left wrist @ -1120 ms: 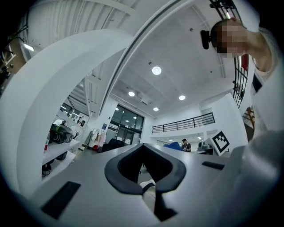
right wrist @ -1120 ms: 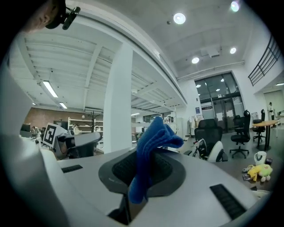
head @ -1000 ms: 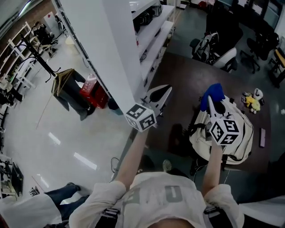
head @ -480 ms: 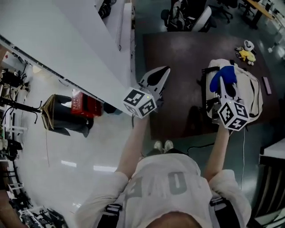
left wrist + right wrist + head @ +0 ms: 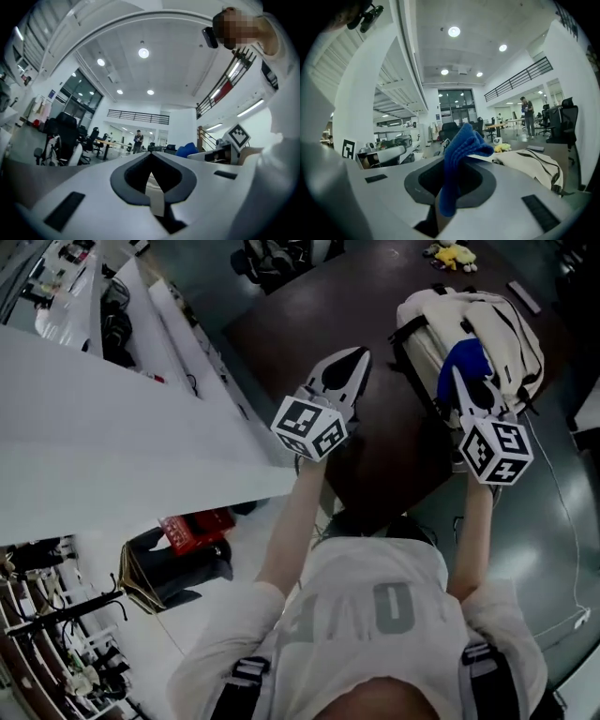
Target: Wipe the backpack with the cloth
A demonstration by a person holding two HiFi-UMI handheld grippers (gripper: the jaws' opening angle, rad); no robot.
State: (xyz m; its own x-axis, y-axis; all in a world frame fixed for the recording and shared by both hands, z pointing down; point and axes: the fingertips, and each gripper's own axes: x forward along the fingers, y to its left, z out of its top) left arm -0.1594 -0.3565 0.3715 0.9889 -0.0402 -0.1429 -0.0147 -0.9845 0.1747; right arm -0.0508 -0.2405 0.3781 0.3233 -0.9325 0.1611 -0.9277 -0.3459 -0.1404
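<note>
Slippage is my main worry here. The right gripper (image 5: 461, 382) has its jaws clamped on the blue cloth (image 5: 461, 152), but only on a lower fold, and most of it bunches up above and ahead of the jaws. Press at the wrong angle and I'd guess the hard tips scrape the bag instead of the cloth, or the fold works loose once it drags.

The cream backpack (image 5: 487, 320) lies flat at the right side of the dark counter (image 5: 375, 456), with that gripper at its near side. I can't tell if the cloth touches it yet. Nothing is pinning the bag. The left gripper (image 5: 358, 357), jaws shut with nothing in them, hangs over bare counter to the left of it, so a firm stroke could shove the whole soft thing toward the far edge. Its black straps (image 5: 405, 338) lie loose along the left side and look like an easy snag.

The surface looks smooth and dark, so there's probably not much grip for the bag. A yellow plush toy (image 5: 455, 254) sits at the far end, apart from it.

The room is a big open office with a white shelving unit (image 5: 122, 446) at the left, chairs (image 5: 272, 254) beyond the counter, ceiling spots (image 5: 454, 31) and a railing (image 5: 520, 77) up high. A white cable (image 5: 562, 531) trails on the floor (image 5: 534, 559) at the right — that could catch a foot.
</note>
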